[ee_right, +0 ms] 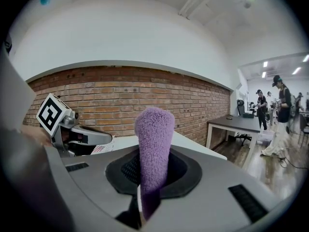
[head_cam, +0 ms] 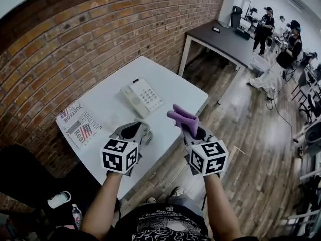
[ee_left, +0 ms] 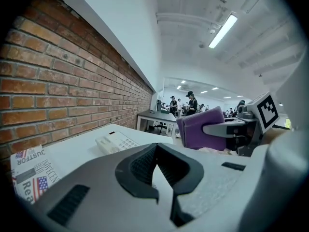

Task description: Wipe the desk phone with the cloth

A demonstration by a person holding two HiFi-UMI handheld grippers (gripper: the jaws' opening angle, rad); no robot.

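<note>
Two tools hung nearest me, over the near edge of the bench [head_cam: 175, 89], neither touching anything on it. My left tool [ee_left: 161, 178] had its jaws together on nothing; I judged it was kept free to steady the phone if it slid. My right tool [ee_right: 145, 187] was clamped on the lower part of the folded purple cloth [ee_right: 153, 144]. The grip left a thick, soft end free beyond the jaws, which I took to be the wiping face. The cloth's long axis ran straight out along the tool, its rounded end aimed ahead and a little left, toward the phone [head_cam: 143, 98].

Farther out, the phone lay flat near the middle of the bench, well apart from both tools. Its long axis ran away from me toward the brick wall, with the handset along its left side and the keypad on its right. A newspaper [head_cam: 77, 124] lay at the bench's left end.
</note>
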